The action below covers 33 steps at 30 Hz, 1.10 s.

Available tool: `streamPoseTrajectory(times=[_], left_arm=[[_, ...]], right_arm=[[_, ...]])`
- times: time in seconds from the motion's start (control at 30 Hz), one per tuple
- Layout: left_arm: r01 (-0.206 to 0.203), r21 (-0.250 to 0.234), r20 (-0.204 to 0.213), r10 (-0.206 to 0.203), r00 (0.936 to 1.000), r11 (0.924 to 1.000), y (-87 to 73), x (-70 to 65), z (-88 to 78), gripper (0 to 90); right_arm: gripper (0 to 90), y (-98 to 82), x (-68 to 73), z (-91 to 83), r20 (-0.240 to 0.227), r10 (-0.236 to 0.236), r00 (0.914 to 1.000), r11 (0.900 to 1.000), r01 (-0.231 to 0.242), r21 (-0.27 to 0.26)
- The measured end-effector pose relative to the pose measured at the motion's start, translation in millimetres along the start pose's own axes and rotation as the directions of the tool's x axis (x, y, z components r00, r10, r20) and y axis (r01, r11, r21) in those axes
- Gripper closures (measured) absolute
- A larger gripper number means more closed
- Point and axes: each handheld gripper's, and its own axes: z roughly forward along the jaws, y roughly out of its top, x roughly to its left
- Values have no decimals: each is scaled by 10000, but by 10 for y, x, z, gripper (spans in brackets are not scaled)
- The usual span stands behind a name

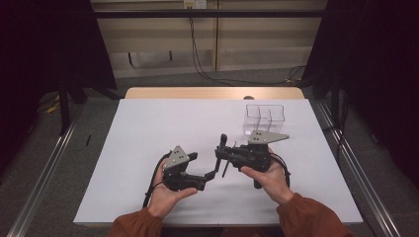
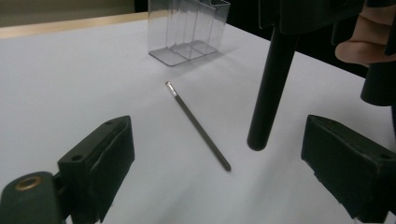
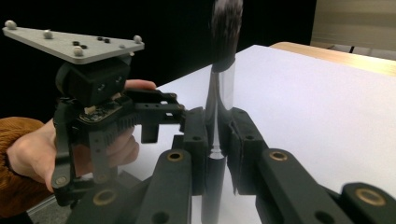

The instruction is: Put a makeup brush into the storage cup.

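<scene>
The left claw (image 2: pixel 215 168) hangs released just above the white desk (image 1: pixel 148 128) — jaws wide, nothing between them. Just beyond them a thin dark pen (image 2: pixel 198 126) lies on the desk. The right claw (image 3: pixel 218 140) is clenched on an upright black brush (image 3: pixel 222 60), bristles up. Farther back stands a clear divided box (image 1: pixel 265 118).

**Open white table, crowded at lower centre**

In the high view the table (image 1: pixel 148 128) lies bare across its left half and upper middle. A clear divided box (image 1: pixel 265 118) stands upper right. At lower centre the left gripper (image 1: pixel 205 165) and right gripper (image 1: pixel 221 148) sit close together, a brush (image 3: pixel 219 93) upright between them, and a thin dark stick (image 2: pixel 198 126) lies just beside them.
</scene>
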Motion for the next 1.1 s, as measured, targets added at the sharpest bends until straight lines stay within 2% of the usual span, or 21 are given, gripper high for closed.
streamPoseTrajectory(times=[0.07,0.13,0.2,0.27,0.33,0.37,0.47,0.53,0.77,0.83,1.1], left_arm=[[7,63,27,-7,10000,10000,0,2,-13,70],[30,-71,123,-29,9999,10000,11,12,-27,64],[-74,-190,-57,73,10000,9998,25,29,-59,53],[5,-256,-135,-9,9999,9997,32,49,-94,45],[-61,-292,-50,60,10000,9996,26,72,-127,29],[-84,-260,-132,80,9999,9996,23,77,-147,30],[-18,-312,-287,9,9996,9995,10,100,-203,30],[67,-418,-236,-76,9997,9991,-7,122,-241,29],[154,-599,-625,-191,9979,9981,-6,196,-379,33],[185,-762,-621,-233,9978,9969,-10,210,-416,34],[157,-690,-1037,-228,9944,9975,-86,288,-582,29]], right_arm=[[796,-1,-10,-15,15,-16,10000,10000,16,-18],[796,-1,-10,-26,55,-68,10000,10000,68,-16],[796,1,-8,-41,79,-93,9999,10000,93,-36],[796,0,-11,-51,100,-110,9999,9999,110,-38],[796,-4,-17,-67,139,-130,9998,9999,131,-66],[796,-6,-20,-78,158,-130,9998,9999,131,-58],[796,-14,-34,-111,202,-123,9997,9999,126,-102],[796,-19,-45,-135,243,-117,9996,9999,120,-123],[796,-34,-72,-191,359,-80,9993,9998,87,-193],[796,-42,-81,-193,364,-30,9993,9998,38,-196],[795,-60,-102,-239,628,-69,9980,9997,84,-223]])
